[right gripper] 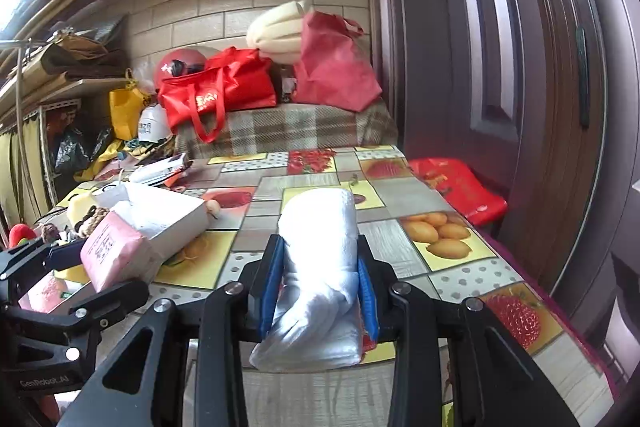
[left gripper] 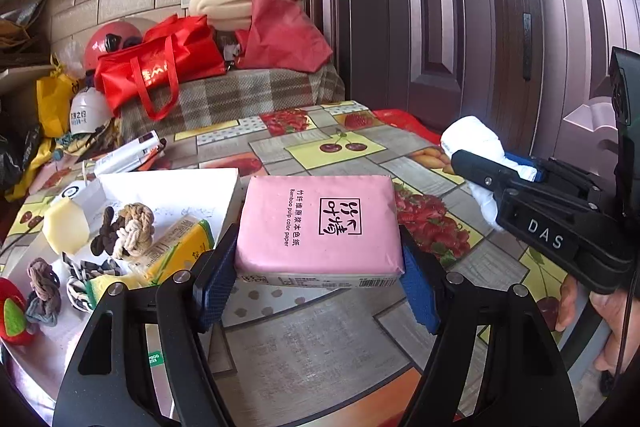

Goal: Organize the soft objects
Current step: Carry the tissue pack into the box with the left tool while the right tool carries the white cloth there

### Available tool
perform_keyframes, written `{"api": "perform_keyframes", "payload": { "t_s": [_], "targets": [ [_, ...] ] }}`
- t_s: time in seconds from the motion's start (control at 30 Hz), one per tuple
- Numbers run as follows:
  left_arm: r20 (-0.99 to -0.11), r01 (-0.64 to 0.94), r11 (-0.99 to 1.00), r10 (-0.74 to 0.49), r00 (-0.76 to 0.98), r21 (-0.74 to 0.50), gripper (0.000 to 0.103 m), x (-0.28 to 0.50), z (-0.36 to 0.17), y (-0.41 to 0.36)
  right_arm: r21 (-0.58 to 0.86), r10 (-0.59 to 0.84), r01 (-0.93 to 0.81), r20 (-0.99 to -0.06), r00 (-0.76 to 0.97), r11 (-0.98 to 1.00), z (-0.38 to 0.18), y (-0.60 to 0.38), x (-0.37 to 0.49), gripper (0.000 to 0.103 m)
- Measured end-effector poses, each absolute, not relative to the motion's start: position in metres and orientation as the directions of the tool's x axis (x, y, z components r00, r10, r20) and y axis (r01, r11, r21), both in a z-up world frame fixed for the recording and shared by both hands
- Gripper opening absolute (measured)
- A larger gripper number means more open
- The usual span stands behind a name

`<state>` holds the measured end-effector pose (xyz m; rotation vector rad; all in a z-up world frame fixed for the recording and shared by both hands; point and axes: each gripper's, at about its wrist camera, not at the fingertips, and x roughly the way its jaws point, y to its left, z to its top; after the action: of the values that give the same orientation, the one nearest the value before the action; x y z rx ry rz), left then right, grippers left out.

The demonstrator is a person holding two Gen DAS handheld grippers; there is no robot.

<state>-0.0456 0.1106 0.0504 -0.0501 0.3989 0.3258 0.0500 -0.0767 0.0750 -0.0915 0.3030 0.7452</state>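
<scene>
**Both tongs loaded over the fruit-print desk**

Your left tongs (left gripper: 316, 267) gripped one pink plastic-wrapped tissue pack (left gripper: 320, 223) across its near end, the blue pads (left gripper: 214, 279) pressed to both sides. Its face read "Bamboo pulp color paper" beside a line of Chinese characters and a boxed Chinese logo; a barcode strip showed on the front edge. The pack sat just above the desk (left gripper: 320, 339), which wore an oilcloth printed with cherries, strawberries and lemons.

Your right tongs (right gripper: 320, 287) were clamped tight on one white, soft plastic-wrapped bundle (right gripper: 320, 247), squeezed in at the middle and raised off the desk. From the left wrist view the black body of those tongs carried the letters "DAS", and your hand (left gripper: 608, 323) held the grip. In the right wrist view the left tongs' frame read "GenRobot.AI".

The shallow white cardboard box lid (left gripper: 168, 195) at the left held a pale yellow foam piece (left gripper: 66, 227), one knotted rope ball in brown and cream (left gripper: 124, 231), a yellow-and-green packet (left gripper: 180, 251) and some fabric hair ties (left gripper: 42, 291); how many ties I could not tell. A red-and-green plush toy (left gripper: 12, 315) lay at the edge.

Behind, on a plaid-covered bench (left gripper: 240, 95), stood two red bags (left gripper: 160, 67).
</scene>
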Motion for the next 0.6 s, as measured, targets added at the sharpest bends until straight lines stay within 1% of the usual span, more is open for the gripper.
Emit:
{"api": "perform_keyframes", "payload": {
  "t_s": [0.27,0.6],
  "targets": [
    [-0.37,-0.333,0.943,0.309,0.876,-0.002,0.074,-0.052,0.053,0.115,0.023,0.671,-0.696,-0.287,0.683,0.718,0.076,-0.072,0.042,0.034],
    [-0.367,-0.36,0.933,0.331,0.87,-0.012,0.074,-0.067,0.053,0.125,0.039,0.69,-0.712,-0.291,0.663,0.701,0.075,-0.065,0.035,0.035]
  ]
}}
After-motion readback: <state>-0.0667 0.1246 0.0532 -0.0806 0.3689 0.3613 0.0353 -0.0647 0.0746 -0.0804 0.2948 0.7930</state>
